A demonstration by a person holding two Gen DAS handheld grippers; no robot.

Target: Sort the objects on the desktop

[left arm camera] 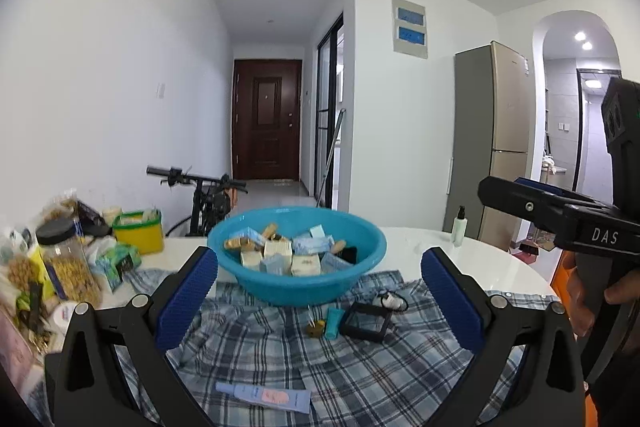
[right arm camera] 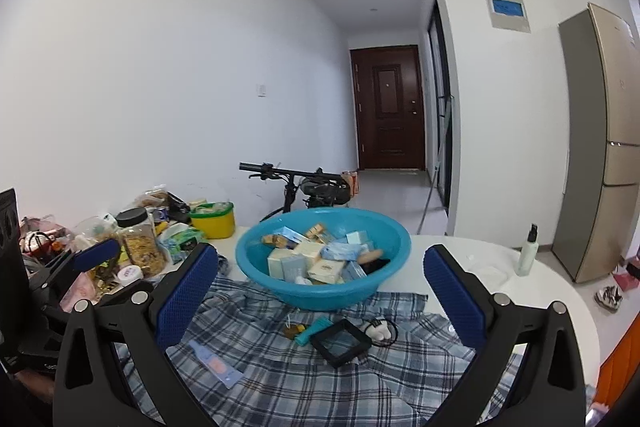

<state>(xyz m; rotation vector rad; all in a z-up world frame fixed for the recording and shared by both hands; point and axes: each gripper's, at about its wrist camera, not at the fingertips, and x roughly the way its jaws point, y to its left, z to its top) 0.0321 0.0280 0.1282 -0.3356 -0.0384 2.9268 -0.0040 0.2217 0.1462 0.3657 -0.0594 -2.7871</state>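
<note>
A blue basin full of small boxes stands on a plaid cloth on a white round table. In front of it lie a black square case, a teal tube, a small brown item, a white toy with a cord and a pale blue tube. My left gripper is open and empty above the cloth. My right gripper is open and empty too, to its right.
Jars, snack bags, a tissue pack and a yellow tub crowd the table's left side. A white pump bottle stands at the right. A bicycle and a fridge stand beyond the table.
</note>
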